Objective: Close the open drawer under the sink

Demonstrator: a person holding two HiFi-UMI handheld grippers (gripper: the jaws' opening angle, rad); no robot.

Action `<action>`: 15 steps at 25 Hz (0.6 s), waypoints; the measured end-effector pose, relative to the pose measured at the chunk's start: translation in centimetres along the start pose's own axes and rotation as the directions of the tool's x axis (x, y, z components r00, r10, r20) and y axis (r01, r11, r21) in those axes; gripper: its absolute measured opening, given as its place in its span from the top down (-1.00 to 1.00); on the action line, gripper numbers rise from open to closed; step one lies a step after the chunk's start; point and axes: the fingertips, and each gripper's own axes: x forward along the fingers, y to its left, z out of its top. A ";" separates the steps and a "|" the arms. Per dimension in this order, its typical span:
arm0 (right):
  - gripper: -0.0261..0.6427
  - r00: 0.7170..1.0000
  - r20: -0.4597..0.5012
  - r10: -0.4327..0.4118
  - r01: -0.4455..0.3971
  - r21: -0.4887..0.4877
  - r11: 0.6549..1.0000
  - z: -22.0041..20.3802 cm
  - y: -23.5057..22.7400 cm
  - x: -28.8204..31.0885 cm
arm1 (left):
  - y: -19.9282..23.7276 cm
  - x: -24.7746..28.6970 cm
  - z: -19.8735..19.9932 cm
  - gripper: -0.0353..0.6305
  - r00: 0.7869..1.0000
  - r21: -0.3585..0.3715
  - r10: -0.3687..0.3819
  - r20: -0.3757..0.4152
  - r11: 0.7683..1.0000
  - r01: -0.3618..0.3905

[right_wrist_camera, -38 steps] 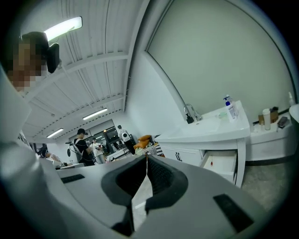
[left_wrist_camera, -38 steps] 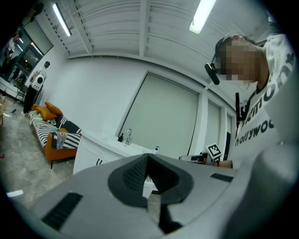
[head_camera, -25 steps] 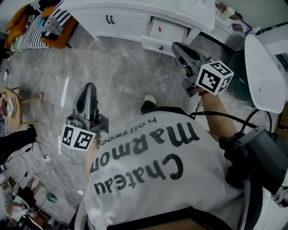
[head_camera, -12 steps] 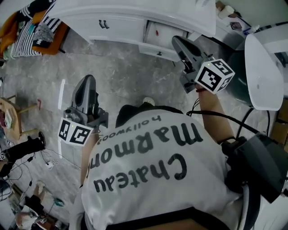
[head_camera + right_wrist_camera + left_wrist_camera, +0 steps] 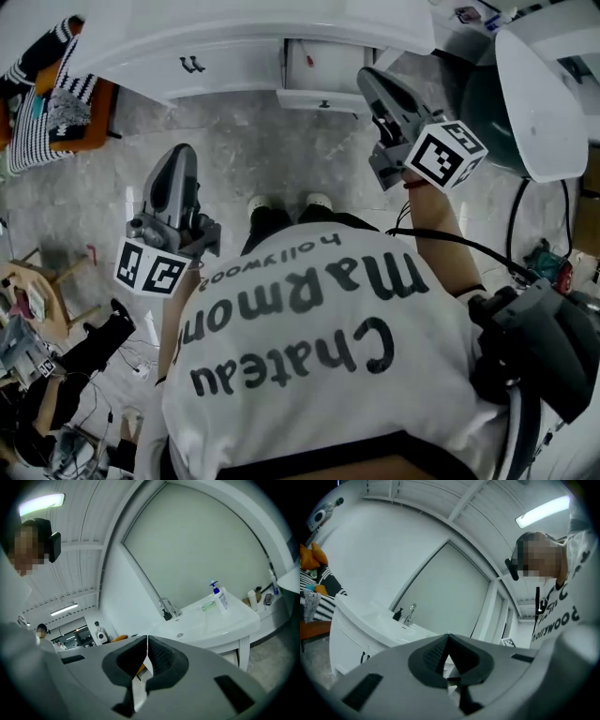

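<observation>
The white vanity (image 5: 234, 37) runs across the top of the head view. Its drawer (image 5: 319, 97) under the sink stands pulled out, with a small dark knob on the front and a red item inside. My right gripper (image 5: 366, 75) is shut and empty, its tips just right of the drawer's front. My left gripper (image 5: 179, 152) is also shut and empty, held over the floor below the vanity's cabinet doors (image 5: 192, 64). In the left gripper view the left gripper (image 5: 449, 635) points at the sink with its tap (image 5: 410, 613). The right gripper (image 5: 146, 638) points level at the basin (image 5: 206, 620).
A large white rounded fixture (image 5: 530, 89) stands at the right beside a dark green bin (image 5: 483, 103). An orange seat with striped cloth (image 5: 52, 103) is at the far left. Cables and clutter (image 5: 56, 375) lie at the lower left. A pump bottle (image 5: 219, 595) stands on the basin.
The person has turned to face the vanity more squarely, so it has slid left in the head view. Both grippers swung with the turn; the right one stays by the drawer.
</observation>
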 end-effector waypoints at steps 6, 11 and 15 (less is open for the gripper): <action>0.88 0.991 0.079 -0.111 0.106 0.070 0.992 -1.1 0.8 0.2 | 2.4 1.2 1.6 0.87 0.988 0.026 -0.126 -0.088 0.991 0.128; 0.88 0.976 0.112 -0.188 0.180 0.081 0.980 -3.0 1.5 0.6 | 4.6 1.8 1.3 0.87 0.968 0.024 -0.209 -0.138 0.976 0.214; 0.88 0.968 0.096 -0.230 0.225 0.059 0.972 -6.4 1.6 1.6 | 6.0 1.3 -1.7 0.87 0.932 0.016 -0.273 -0.238 0.958 0.285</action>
